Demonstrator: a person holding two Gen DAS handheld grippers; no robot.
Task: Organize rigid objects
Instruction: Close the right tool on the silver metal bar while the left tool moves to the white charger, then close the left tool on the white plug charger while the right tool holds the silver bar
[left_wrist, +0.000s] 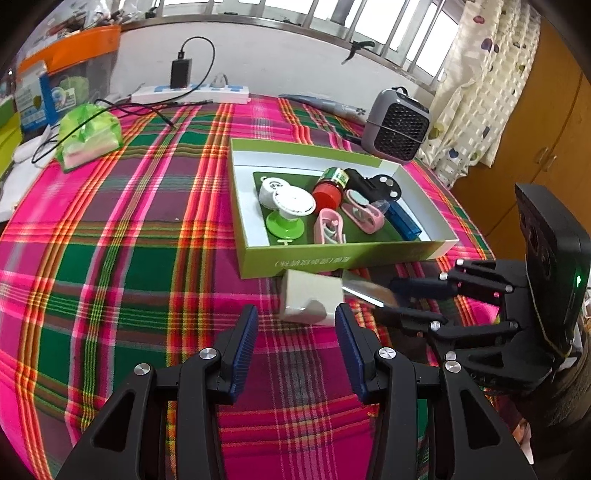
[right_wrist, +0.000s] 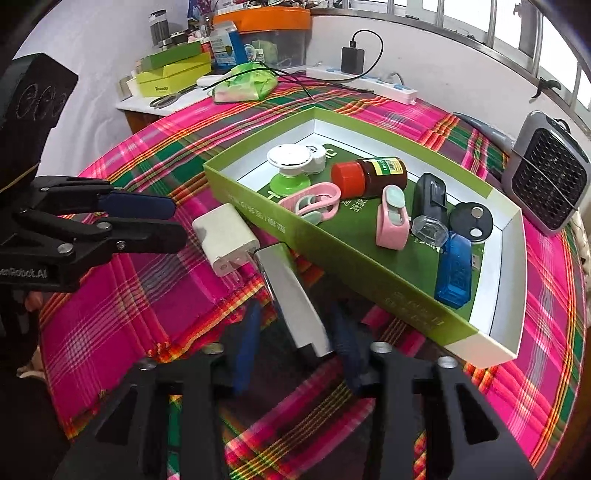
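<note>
A green box (left_wrist: 369, 254) (right_wrist: 332, 247) on the plaid cloth holds several small items, among them a brown bottle with a red cap (right_wrist: 369, 175). A white charger (left_wrist: 312, 299) (right_wrist: 227, 238) lies on the cloth just outside the box's near wall. My left gripper (left_wrist: 295, 343) (right_wrist: 177, 221) is open and empty, just short of the charger. My right gripper (right_wrist: 295, 339) (left_wrist: 388, 299) is open around a flat silver bar (right_wrist: 291, 295) (left_wrist: 365, 290) that lies between its fingers; its fingers look blurred.
A grey mini fan (left_wrist: 395, 125) (right_wrist: 546, 181) stands behind the box. A power strip (left_wrist: 192, 94) with a black adapter, a green plastic bag (left_wrist: 88, 134) and stacked boxes (right_wrist: 173, 72) sit at the table's far side.
</note>
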